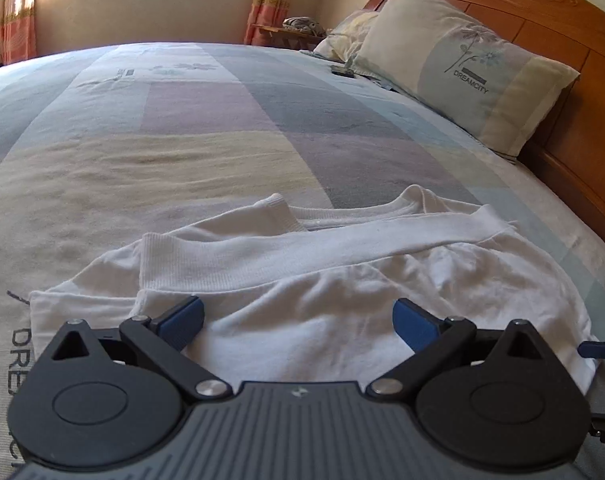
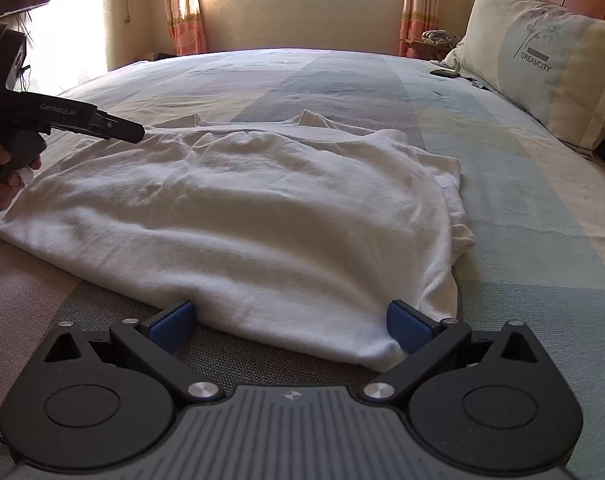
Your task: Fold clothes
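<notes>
White long-sleeved top (image 2: 238,216) lies partly folded and wrinkled on the bed, frame centre, sleeve (image 1: 302,246) crossed over body.

- Your left gripper (image 2: 138,133) has its tips hidden in the right wrist view, lost against the white garment (image 2: 238,216).
- Your hand (image 2: 2,176) is cut off by the frame's left edge.
- The small dark object (image 1: 341,71) beside the pillow (image 1: 462,68) is too small to identify.
</notes>
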### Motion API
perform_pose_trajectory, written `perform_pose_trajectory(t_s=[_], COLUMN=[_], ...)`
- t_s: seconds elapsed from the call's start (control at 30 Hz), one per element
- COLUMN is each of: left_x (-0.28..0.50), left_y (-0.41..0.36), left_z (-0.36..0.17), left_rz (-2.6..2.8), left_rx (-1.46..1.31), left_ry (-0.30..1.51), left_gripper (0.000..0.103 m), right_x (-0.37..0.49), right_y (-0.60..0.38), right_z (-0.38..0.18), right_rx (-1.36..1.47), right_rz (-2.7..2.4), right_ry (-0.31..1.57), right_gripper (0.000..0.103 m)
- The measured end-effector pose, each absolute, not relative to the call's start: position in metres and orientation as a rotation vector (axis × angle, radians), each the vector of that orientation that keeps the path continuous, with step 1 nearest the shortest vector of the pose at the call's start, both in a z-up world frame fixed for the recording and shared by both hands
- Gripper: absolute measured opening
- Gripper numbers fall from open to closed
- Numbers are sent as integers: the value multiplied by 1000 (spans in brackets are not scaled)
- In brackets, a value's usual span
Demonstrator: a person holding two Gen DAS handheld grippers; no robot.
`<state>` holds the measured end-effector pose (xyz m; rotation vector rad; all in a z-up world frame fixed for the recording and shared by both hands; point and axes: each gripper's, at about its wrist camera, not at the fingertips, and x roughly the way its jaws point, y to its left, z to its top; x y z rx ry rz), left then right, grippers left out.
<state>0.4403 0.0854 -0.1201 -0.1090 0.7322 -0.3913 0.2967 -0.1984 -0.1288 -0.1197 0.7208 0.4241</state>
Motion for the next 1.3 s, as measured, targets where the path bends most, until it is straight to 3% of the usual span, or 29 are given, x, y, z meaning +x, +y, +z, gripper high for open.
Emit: perform_pose_trajectory(t_s=[0.33, 0.63, 0.83, 0.93, 1.1, 1.3], left_x=[410, 428, 414, 384, 311, 252], left_y=[105, 136, 159, 134, 64, 0], left_z=[-96, -99, -98, -79, -69, -121], left_rz=[-335, -338, -302, -349, -441, -411], left_rx=[-8, -276, -405, -209, 356, 1043], left_ry=[689, 736, 742, 706, 582, 477], left_gripper=[97, 95, 94, 94, 96, 96], right_x=[297, 294, 286, 275, 256, 248], right_y=[-199, -202, -223, -229, -220, -186], right_z=[-128, -127, -111, -105, -99, -103], right_rx=[-120, -124, 38, 49, -157, -573], right_rz=[426, 451, 483, 488, 444, 415], right_ry=[718, 711, 746, 727, 680, 605], right_gripper=[103, 103, 103, 103, 103, 103])
